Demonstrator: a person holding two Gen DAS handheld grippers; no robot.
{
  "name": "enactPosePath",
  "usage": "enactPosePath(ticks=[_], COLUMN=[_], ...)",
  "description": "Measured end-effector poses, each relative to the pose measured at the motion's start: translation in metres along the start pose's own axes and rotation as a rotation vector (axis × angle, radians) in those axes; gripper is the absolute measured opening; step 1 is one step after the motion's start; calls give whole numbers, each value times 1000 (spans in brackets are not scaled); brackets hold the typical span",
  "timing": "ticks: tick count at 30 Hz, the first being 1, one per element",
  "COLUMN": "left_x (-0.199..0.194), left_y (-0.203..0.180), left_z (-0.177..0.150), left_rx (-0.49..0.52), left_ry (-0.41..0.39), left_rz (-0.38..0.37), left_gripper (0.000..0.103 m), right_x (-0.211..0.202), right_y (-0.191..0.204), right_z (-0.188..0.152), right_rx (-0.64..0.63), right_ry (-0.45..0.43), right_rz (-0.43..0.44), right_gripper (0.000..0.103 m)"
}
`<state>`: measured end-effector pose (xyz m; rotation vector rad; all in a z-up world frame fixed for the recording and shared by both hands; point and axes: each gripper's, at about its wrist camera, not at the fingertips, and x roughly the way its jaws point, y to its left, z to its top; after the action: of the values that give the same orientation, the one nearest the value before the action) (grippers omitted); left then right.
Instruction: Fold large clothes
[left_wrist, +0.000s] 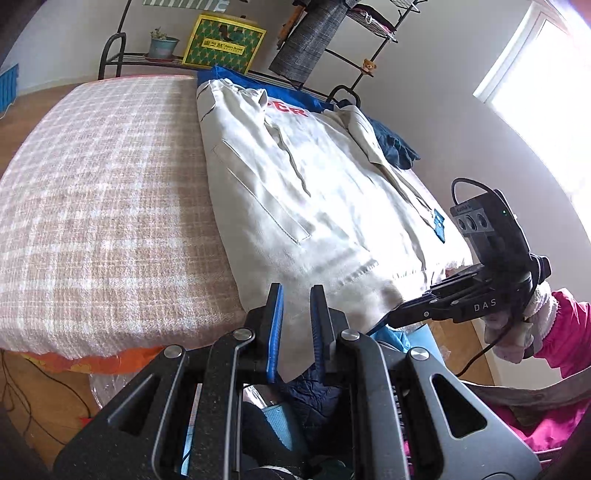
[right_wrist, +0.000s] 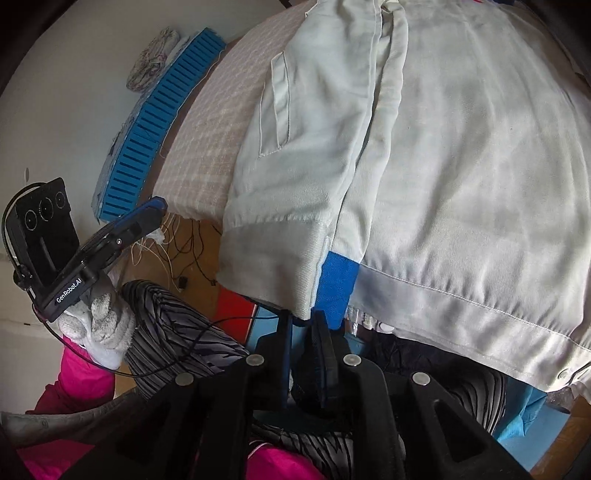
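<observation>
I see a cream twill jacket (left_wrist: 295, 177) lying flat along the right edge of the checked woven bed cover (left_wrist: 103, 206). My left gripper (left_wrist: 295, 291) stands narrowly parted at the hem; my right gripper (right_wrist: 301, 317) apparently pinches the cuff.

This is a bedroom in a home. A bed covered with a beige-and-white checked woven blanket (left_wrist: 99, 192) fills most of the left wrist view, and a large white jacket (left_wrist: 295, 192) lies spread across its right half. At the far side stands a black metal rack (left_wrist: 122, 55) holding a small potted plant in a grey-green pot (left_wrist: 162, 44) and a yellow-and-green printed cardboard box (left_wrist: 223, 42). A bright window (left_wrist: 535, 96) lights the right wall. The floor is wood (right_wrist: 199, 258), with thin cables strewn over it.
</observation>
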<state>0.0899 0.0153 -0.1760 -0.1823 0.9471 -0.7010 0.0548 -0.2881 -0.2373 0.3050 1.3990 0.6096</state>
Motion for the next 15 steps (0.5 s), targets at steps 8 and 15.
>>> enactPosePath(ticks=[8,15], left_x=[57,84], left_y=[-30,-43], left_z=[25,26], left_rx=[32,92], left_ry=[36,124], left_rz=[1,-36], left_gripper=[31,42], right_x=[-77,-111], right_y=[-8,-17], right_z=[74,137], right_rx=[-65,-91], right_ry=[-281,-338], right_rz=[-2,-38], right_gripper=[40,50])
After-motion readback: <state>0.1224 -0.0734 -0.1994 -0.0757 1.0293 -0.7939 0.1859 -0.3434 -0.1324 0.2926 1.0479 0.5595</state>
